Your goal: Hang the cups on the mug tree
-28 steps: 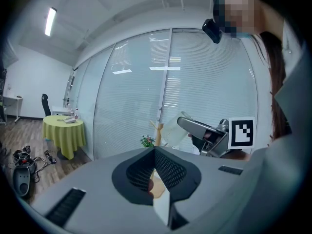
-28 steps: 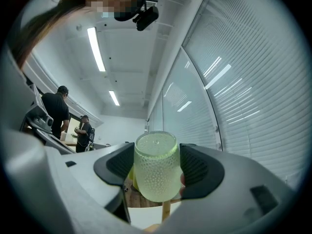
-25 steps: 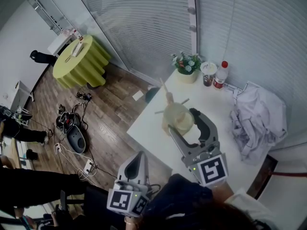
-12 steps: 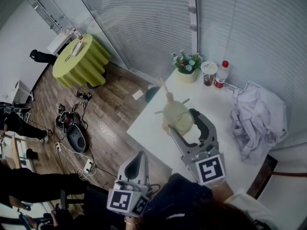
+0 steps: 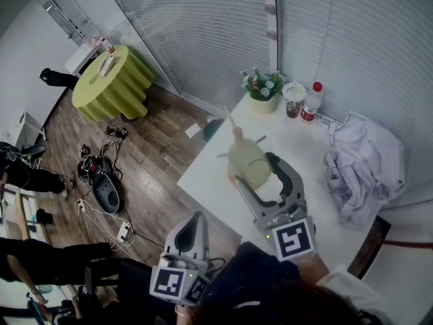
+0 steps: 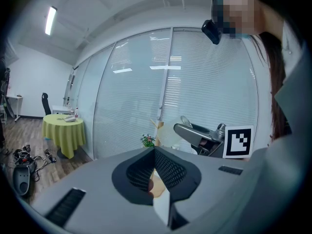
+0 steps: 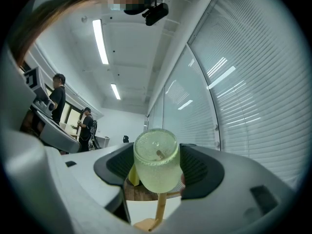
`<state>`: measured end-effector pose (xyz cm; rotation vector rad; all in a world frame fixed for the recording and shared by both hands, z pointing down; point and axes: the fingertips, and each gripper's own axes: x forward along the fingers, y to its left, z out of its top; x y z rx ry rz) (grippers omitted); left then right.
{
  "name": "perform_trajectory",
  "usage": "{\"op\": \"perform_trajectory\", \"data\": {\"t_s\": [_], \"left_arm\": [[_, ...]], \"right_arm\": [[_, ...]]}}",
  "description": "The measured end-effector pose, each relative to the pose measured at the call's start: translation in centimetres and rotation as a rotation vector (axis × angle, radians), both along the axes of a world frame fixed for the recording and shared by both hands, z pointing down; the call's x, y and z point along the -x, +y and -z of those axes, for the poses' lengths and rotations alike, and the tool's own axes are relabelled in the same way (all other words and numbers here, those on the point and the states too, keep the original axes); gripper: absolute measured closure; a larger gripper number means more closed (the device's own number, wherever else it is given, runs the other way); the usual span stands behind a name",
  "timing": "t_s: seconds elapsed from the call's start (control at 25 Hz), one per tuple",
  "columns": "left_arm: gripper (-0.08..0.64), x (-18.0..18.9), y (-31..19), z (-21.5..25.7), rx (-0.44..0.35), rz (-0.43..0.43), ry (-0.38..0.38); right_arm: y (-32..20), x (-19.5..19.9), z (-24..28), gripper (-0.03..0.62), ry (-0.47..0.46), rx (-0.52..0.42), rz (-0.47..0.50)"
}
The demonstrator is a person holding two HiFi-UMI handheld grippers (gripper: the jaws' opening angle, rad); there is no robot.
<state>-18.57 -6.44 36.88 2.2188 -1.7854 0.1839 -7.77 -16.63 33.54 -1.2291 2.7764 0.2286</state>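
The right gripper is closed on the cup. Its two black ribbed pads stand far apart and press on the left and right sides of the cup. The cup is of pale yellow-green glass with a fine, pebbled, frosted surface. It has a round barrel shape, a little narrower at the lower end, and one circular end faces the right gripper view. Through this end a short brown shape shows, but I cannot tell what it is.

The cup is in the air over the middle of the white table, right at the mug tree; whether it touches the tree I cannot tell. The mug tree is of light bare wood, with a thin upright post, a rounded knob and thin straight pegs that point out at a slant.

The left gripper has its jaws together: the ribbed pads meet in one line and nothing is between them. It is close to the person's body, to the left of the table's near edge.

At the far side of the table stand a small flowering plant in a pale pot and a plastic bottle with a red cap. A crumpled white cloth lies at the right side of the table
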Motion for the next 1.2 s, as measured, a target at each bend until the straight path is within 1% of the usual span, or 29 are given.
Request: {"op": "perform_trajectory", "data": {"t_s": [0.2,0.4,1.0,1.2], "left_arm": [[0.561,-0.1,0.0,0.0,-0.001,-0.001,0.001],[0.561,-0.2,0.1,-0.3,0.010,-0.005,0.000],[0.561,-0.4,0.0,-0.5,0.009,-0.010,0.005],[0.561,-0.5,-0.2,-0.3,0.007,-0.011,0.017]], "right_arm": [[0.2,0.1,-0.1,0.296,0.010,-0.026,-0.008],[0.3,0.1,-0.5,0.296,0.018,-0.032,-0.017],[0.5,0.0,-1.5,0.296,0.015,-0.034,-0.035],[0.6,0.1,-1.8,0.296,0.033,-0.043,-0.045]]}}
